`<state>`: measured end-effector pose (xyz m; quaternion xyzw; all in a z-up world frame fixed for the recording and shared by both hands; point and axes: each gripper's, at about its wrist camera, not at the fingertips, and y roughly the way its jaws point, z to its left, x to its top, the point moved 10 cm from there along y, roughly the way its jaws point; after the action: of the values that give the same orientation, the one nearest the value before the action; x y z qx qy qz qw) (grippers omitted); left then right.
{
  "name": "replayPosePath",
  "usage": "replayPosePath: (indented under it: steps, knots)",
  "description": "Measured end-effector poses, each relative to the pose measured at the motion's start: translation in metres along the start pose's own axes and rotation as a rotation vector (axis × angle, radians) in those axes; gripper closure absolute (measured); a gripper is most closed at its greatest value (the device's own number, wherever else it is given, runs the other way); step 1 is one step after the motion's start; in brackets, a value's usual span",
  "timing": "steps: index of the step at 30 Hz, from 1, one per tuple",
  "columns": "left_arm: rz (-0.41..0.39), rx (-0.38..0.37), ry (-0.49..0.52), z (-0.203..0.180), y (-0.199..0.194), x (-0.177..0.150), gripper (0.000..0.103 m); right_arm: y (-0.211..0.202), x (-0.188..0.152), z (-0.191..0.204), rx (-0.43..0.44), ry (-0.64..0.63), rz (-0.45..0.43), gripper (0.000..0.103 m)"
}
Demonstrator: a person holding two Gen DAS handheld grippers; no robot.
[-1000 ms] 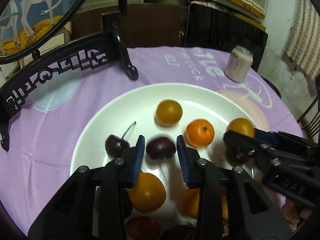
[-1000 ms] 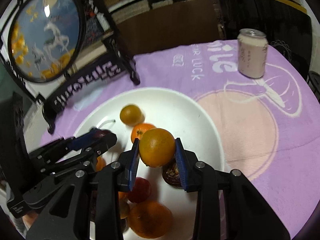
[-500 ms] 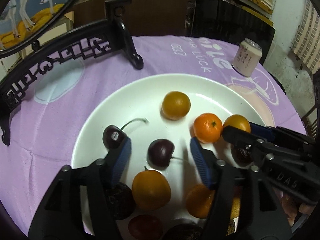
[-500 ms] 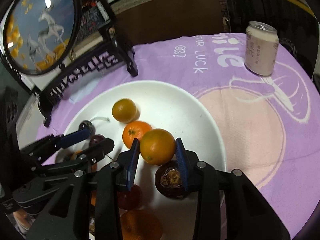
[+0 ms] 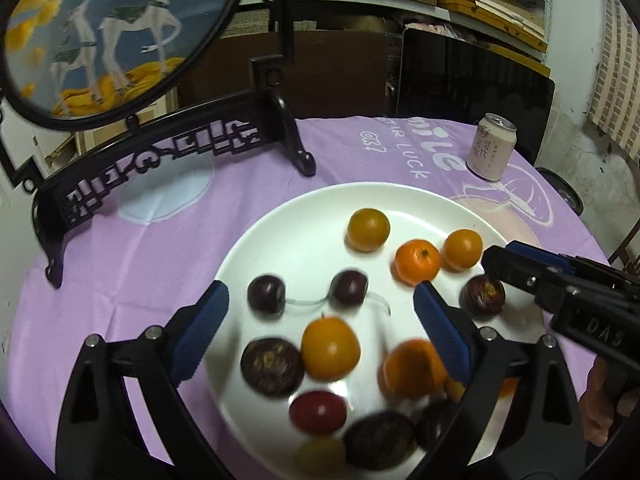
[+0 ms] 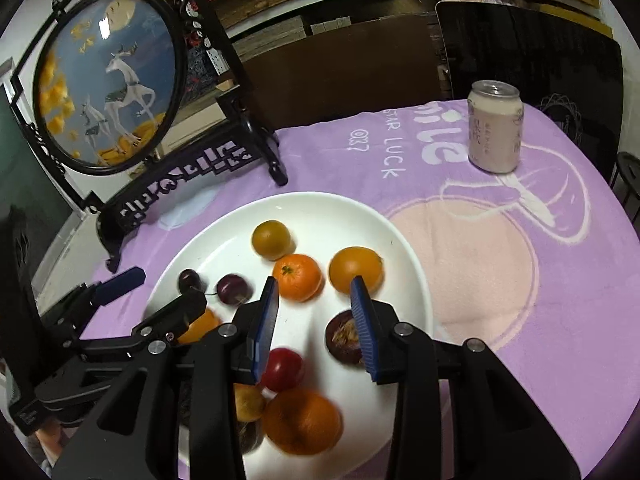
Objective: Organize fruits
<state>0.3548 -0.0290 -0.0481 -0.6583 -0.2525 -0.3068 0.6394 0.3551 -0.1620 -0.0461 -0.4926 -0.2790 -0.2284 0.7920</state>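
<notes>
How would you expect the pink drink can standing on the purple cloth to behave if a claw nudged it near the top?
The can stands upright, taller than wide, so a high nudge would probably tip it. Its tab looks unopened, so it may be full and fairly heavy. Once on its round side, it would likely roll on the cloth.

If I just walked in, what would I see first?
Probably the big white plate in the middle of the purple cloth, full of oranges and dark cherries. Behind it on the left stands a round deer picture in a black frame, and a pale can stands far right.
</notes>
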Motion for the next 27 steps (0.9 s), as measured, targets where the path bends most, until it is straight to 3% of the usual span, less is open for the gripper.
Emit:
replayPosePath:
  steps: [10,14,20,25,27]
  knots:
    - [0.01,0.037,-0.086,0.019,-0.031,-0.041,0.008,-0.038,-0.038,0.019,-0.025,0.005,-0.003,0.066]
    - [-0.008,0.043,-0.066,0.018,-0.057,-0.066,0.007,-0.061,-0.06,0.026,-0.054,-0.015,-0.035,0.053]
    - [-0.053,0.086,0.01,0.007,-0.095,-0.098,0.007,-0.095,-0.108,0.031,-0.125,-0.082,-0.085,0.042]
    - [-0.119,0.094,0.039,-0.004,-0.13,-0.114,0.002,-0.129,-0.132,0.038,-0.149,-0.121,-0.173,0.04]
    - [-0.135,0.097,0.039,-0.005,-0.141,-0.12,0.002,-0.142,-0.141,0.043,-0.155,-0.136,-0.211,0.032]
